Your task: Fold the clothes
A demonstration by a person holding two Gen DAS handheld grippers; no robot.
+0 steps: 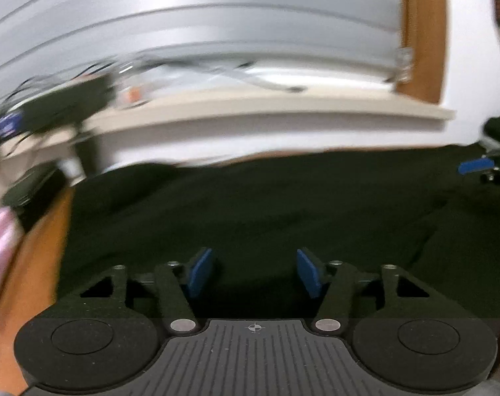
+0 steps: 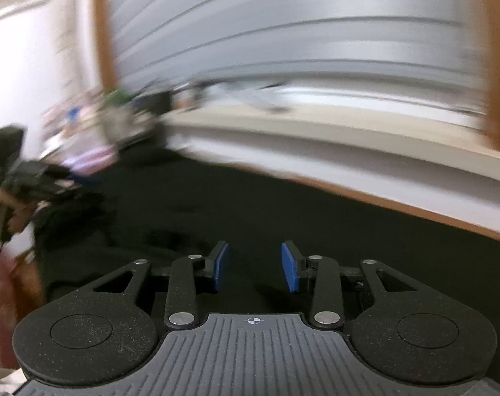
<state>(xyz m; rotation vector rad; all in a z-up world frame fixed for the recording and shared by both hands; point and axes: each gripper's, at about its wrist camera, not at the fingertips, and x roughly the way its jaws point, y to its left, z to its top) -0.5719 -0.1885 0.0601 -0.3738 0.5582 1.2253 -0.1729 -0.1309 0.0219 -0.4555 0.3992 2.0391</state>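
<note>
I see a dark garment spread over a wooden table, w/ a white ledge and grey slatted wall behind. My left gripper hovers low over the cloth, jaws part open, nothing between. Right gripper same, narrower gap, empty. Both views smeared; clutter at far left unreadable, the other gripper's hand cut off at frame edge.

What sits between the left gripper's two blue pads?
Nothing is gripped: the left gripper stands open, only the dark garment lying beyond the gap, in the left wrist view.
</note>
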